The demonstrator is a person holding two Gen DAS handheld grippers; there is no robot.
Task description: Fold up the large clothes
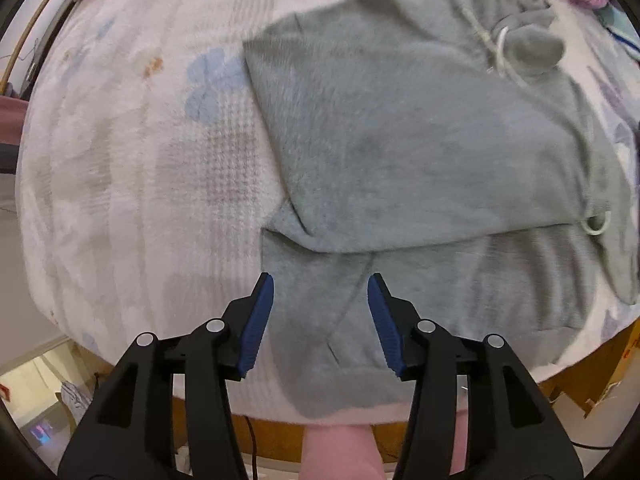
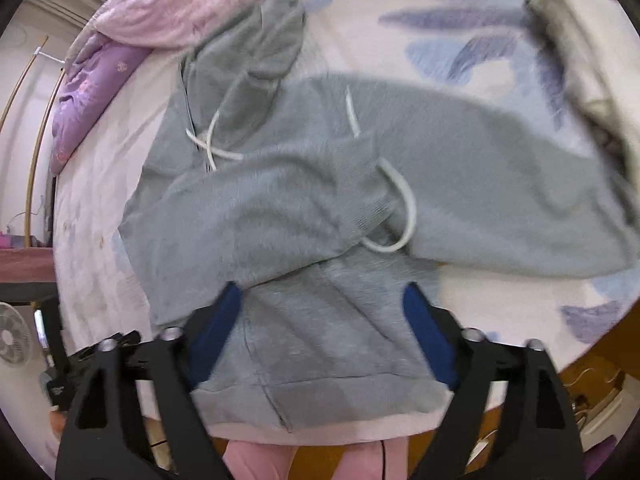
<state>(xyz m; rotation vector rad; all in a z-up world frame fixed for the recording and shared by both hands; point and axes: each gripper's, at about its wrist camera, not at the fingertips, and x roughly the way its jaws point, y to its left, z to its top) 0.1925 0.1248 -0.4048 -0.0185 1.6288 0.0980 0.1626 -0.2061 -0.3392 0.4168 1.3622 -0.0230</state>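
Observation:
A grey hoodie [image 1: 400, 140] with white drawstrings [image 1: 500, 48] lies on a floral bed sheet [image 1: 120, 160]. One sleeve is folded across its body. My left gripper [image 1: 320, 284] is open and empty, hovering over the hoodie's lower left hem near the bed's front edge. In the right wrist view the hoodie [image 2: 280, 208] shows its hood at the top and a sleeve cuff [image 2: 368, 204] lying across the chest. My right gripper [image 2: 324, 296] is open and empty above the lower hem, its fingers on either side of the pocket area.
A purple and pink quilt [image 2: 132, 40] is bunched at the head of the bed. A beige cloth [image 2: 592, 60] lies at the far right. The wooden bed edge [image 1: 560, 368] runs along the front. A fan [image 2: 12, 340] stands on the floor at the left.

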